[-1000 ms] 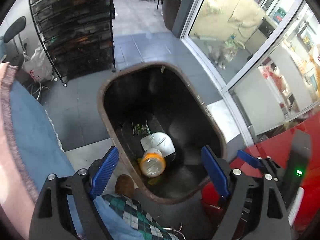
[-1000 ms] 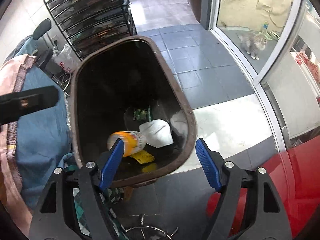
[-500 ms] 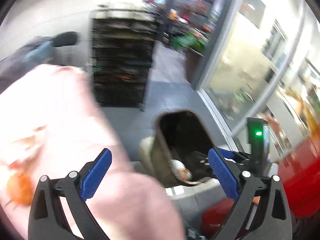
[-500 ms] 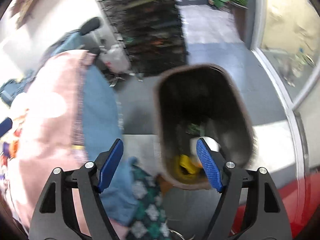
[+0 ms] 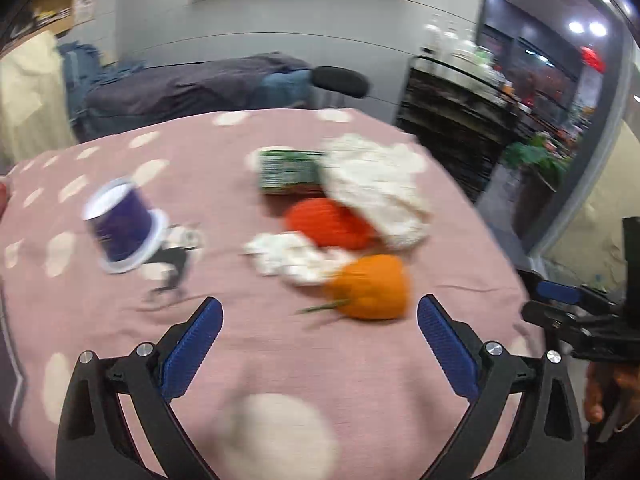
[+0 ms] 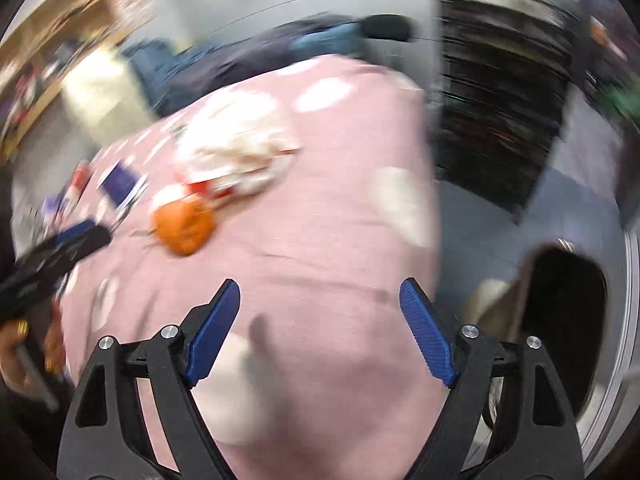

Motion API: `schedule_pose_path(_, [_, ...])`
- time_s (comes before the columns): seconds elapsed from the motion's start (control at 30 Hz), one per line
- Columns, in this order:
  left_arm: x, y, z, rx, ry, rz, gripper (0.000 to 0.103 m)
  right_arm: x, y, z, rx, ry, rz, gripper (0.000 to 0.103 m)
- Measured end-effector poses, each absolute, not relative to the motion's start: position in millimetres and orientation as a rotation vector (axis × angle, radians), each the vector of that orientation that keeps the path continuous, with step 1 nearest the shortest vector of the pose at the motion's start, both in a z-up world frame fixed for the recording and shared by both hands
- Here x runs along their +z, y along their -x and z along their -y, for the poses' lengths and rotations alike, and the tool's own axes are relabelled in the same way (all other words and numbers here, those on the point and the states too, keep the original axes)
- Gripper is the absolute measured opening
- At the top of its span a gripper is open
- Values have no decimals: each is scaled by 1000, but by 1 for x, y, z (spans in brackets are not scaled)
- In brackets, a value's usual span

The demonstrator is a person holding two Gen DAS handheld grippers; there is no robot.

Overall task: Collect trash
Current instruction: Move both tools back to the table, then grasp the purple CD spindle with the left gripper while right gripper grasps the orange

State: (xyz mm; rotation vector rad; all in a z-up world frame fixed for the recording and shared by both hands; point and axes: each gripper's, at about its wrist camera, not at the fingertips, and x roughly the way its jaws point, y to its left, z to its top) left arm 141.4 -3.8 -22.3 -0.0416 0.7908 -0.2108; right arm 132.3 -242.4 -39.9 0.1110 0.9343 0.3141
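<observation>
Left wrist view shows the left gripper (image 5: 318,334) with its blue fingers (image 5: 192,354) spread wide and nothing between them, hanging over a pink cloth with pale spots that covers the tabletop (image 5: 120,320). Just beyond the right finger lies an orange netted piece of trash (image 5: 372,288) with a thin green stem. Past it, straight ahead of the fingers, sit a crumpled white tissue (image 5: 288,258), a red netted piece (image 5: 328,222), a larger white crumpled wad (image 5: 376,188) overlapping the red one, and a green packet (image 5: 290,172) farthest off. Ahead of the left finger, well apart from that cluster, stands a purple cup (image 5: 122,226), upside down and tilted; blur hides any contents.

Right wrist view, heavily blurred, shows the right gripper (image 6: 320,332) with its fingers (image 6: 426,338) opening, nothing between them, bare cloth beneath. A dark bin (image 6: 560,320) stands on the floor to the right of the right finger; its inside is too dark to make out.
</observation>
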Motion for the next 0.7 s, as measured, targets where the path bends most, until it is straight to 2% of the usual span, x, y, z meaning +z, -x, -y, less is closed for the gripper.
schedule_pose_path(0.33, [-33,-155,-119,25,86,-810,96,-34,-165,138,525,171,-987,82])
schedule_pose_path(0.63, [-47,-182,-153,50,105,-854,96,-52,-202,104,508,301,-1045,82])
schedule_pose_path(0.7, [-51,-192,-154,50,106,-861,96,-55,-206,104,504,289,-1057,75])
